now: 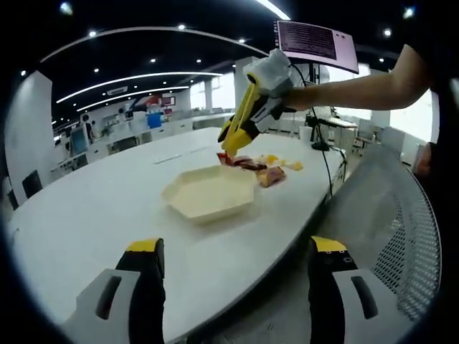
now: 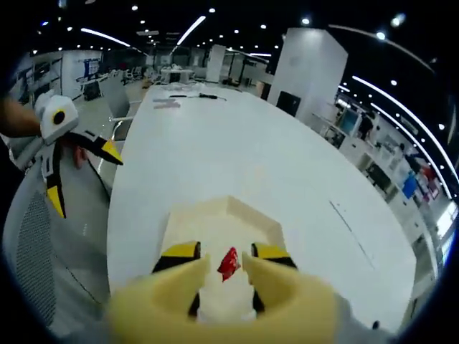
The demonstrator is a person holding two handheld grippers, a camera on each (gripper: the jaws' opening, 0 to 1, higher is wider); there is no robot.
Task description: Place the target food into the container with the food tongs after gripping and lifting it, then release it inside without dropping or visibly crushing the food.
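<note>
White tabletop [image 1: 86, 215] – left gripper view: left gripper [image 1: 233, 261] spread wide near the edge, cream container [image 1: 209, 192] beyond, wrapped snacks [image 1: 262, 170] behind it. Right gripper view: right gripper [image 2: 224, 266] pinches a red food piece [image 2: 229, 263] over the container – tongs not distinguishable.

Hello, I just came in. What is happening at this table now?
A person holds a tool in each hand. The right tool grips a small red food piece just above the pale tray on the white table. More snacks lie beside the tray. The left tool waits open near the table edge.
</note>
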